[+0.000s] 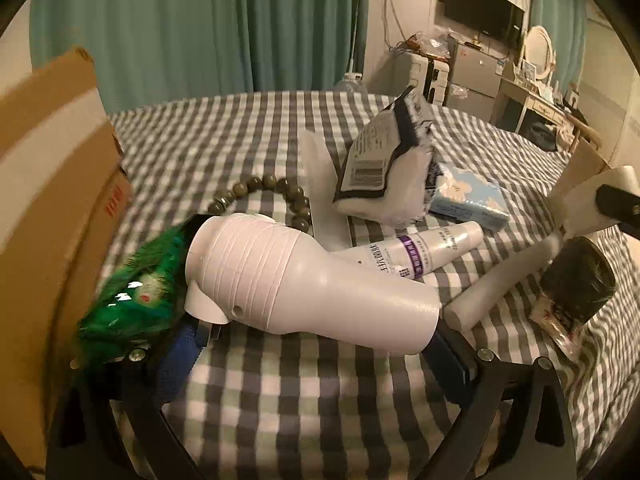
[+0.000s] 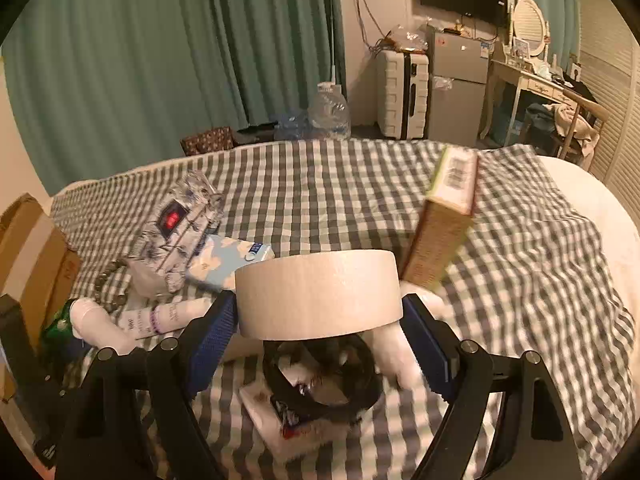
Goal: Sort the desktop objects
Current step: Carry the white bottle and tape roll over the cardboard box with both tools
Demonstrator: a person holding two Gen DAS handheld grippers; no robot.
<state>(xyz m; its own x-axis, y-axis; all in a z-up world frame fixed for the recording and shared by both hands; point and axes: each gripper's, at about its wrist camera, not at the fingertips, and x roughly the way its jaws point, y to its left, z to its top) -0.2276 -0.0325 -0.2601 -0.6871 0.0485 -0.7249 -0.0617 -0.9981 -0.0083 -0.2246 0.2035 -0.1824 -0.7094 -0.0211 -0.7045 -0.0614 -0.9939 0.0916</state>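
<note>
1. The right gripper point(image 2: 320, 320) had a broad roll of beige tape point(image 2: 318, 294) clamped across its width between the blue pads, jaws spread wide to take it (a snug fit, both pads looked pressed to the roll's sides).
2. The roll hung lifted above the checked bed point(image 2: 320, 184), its round face tipped toward the camera, a dark ring-shaped item point(image 2: 324, 384) lying directly beneath it.
3. The left gripper point(image 1: 316, 332) held a white bottle-shaped appliance point(image 1: 304, 280) crosswise, long axis running left to right between the pads, thick end toward the green feathered thing point(image 1: 136, 292).
4. The cardboard box point(image 1: 48, 200) stood hard by on the left, touching or nearly touching the green thing, so the left hand was plainly the nearer to it.
5. From the right gripper the same box point(image 2: 28, 248) lay well off to the far left, across the clutter of tube point(image 2: 156, 316), tissue pack point(image 2: 228, 262) and beads point(image 2: 110, 280).
6. My reading: if the box was the sorting bin, the tape faced a long leftward carry over that pile.
</note>
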